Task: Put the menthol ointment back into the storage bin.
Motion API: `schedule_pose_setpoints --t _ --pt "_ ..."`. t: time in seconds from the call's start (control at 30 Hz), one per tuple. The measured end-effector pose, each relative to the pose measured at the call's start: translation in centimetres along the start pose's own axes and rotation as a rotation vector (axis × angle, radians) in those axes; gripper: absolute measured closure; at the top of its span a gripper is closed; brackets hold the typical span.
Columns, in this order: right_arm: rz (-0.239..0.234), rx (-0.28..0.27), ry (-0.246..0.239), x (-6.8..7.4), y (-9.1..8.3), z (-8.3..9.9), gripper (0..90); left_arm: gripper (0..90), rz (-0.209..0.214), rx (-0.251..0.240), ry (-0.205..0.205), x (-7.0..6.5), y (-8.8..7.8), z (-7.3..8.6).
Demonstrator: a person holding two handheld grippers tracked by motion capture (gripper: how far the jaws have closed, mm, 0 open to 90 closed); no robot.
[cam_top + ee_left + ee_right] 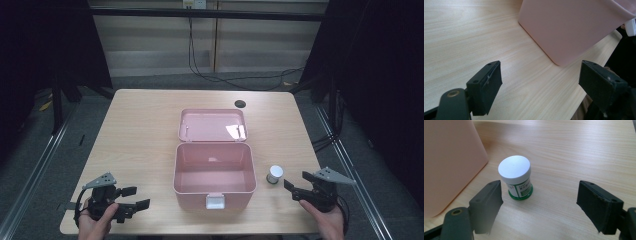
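We see the small white-capped jar (516, 178) upright at centre-left of the right gripper view, just beside the pink box (214, 172) on the tabletop (140, 130). Its label looks green. Right claw (539, 206) spread before it; left claw (540, 83) spread, lower left.

A small jar (515, 180) with a white lid and a green-and-white label stands upright on the pale wooden table (579, 152), just ahead of the right gripper (539, 205), whose black jaws stand wide apart and touch nothing. A pink box (449, 162) wall rises at the left, near the jar
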State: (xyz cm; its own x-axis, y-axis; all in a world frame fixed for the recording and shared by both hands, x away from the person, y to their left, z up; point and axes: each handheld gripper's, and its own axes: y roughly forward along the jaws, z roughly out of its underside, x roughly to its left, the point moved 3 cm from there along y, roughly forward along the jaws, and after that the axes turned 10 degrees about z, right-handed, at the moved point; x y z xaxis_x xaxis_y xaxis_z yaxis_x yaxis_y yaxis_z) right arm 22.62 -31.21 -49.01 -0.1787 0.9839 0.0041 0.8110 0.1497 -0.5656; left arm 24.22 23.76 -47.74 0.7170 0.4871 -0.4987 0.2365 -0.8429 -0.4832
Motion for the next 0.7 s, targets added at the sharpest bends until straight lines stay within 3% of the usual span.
schedule_pose_setpoints --t 0.1,0.23,0.43,0.6,0.67,0.7 --pt "-0.045 0.032 0.015 0.0 0.2 0.2 20.5 18.3 -0.001 0.007 -0.002 0.1 0.0 0.0" --pt "-0.053 -0.005 0.018 0.0 -0.2 -0.1 20.4 18.3 0.000 0.007 -0.002 0.1 0.1 0.0" --pt "-0.083 -0.016 0.018 0.1 -0.7 -0.2 20.3 18.3 0.003 0.008 0.002 0.0 0.0 0.0" --pt "-0.066 -0.009 -0.017 0.4 -0.9 -0.6 21.8 18.3 0.003 0.005 0.003 -0.1 0.0 0.1" --pt "-0.037 -0.006 -0.040 0.5 -1.1 -0.6 25.9 18.3 0.005 0.013 0.003 -0.1 0.0 0.2" --pt "-0.048 -0.012 -0.047 0.6 -1.2 -0.7 28.5 18.3 0.005 0.009 -0.001 -0.1 0.0 0.2"
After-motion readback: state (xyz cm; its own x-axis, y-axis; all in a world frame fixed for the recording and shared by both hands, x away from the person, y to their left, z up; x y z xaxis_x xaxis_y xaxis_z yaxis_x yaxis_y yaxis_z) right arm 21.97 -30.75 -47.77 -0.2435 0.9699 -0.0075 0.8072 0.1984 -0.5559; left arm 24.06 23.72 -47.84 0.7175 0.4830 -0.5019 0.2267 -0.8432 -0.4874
